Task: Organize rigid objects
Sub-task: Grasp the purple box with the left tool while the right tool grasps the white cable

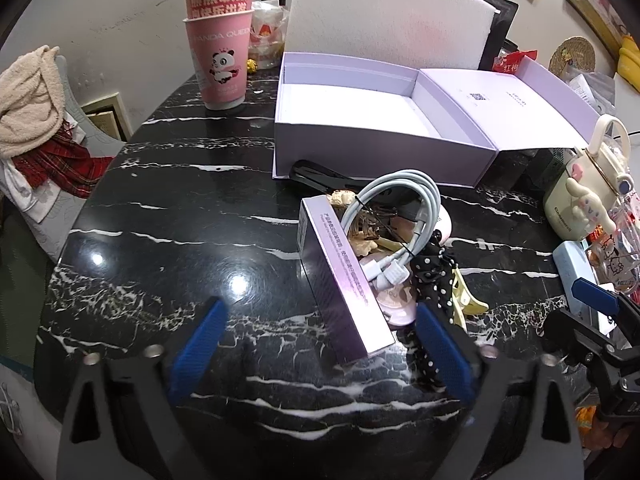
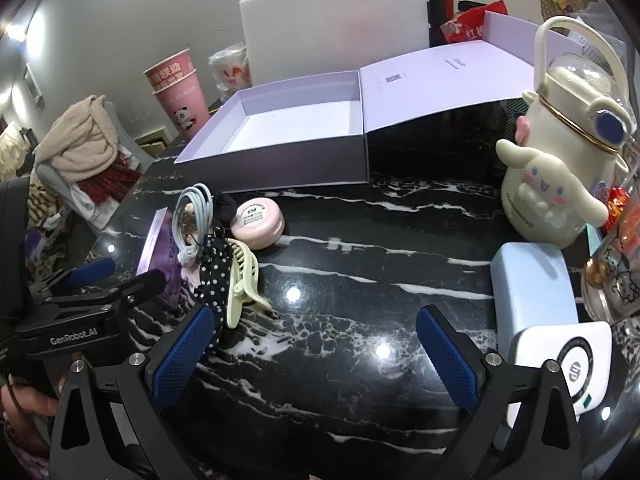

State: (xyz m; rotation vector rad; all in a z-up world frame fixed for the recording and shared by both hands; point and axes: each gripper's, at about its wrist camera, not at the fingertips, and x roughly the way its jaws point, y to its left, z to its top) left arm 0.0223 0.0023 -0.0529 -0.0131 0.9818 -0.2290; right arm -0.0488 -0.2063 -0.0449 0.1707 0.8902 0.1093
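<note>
Both grippers hover open over a cluttered black marble table (image 2: 340,380), holding nothing.

The left gripper (image 1: 320,348) has its 2 fingers spread on either side of the near end of a long purple box (image 1: 340,276), not touching it; the right gripper (image 2: 316,352) is spread over bare table. Just beside the purple box lie a coiled white cable (image 1: 396,220), a polka-dot hair tie (image 2: 214,276), a cream hair claw (image 2: 244,280) and a pink round case (image 2: 260,216). Farther back sits an open lavender gift box (image 1: 360,136), its tray empty, with 2 stacked pink cups (image 1: 220,40) to its left.
</note>
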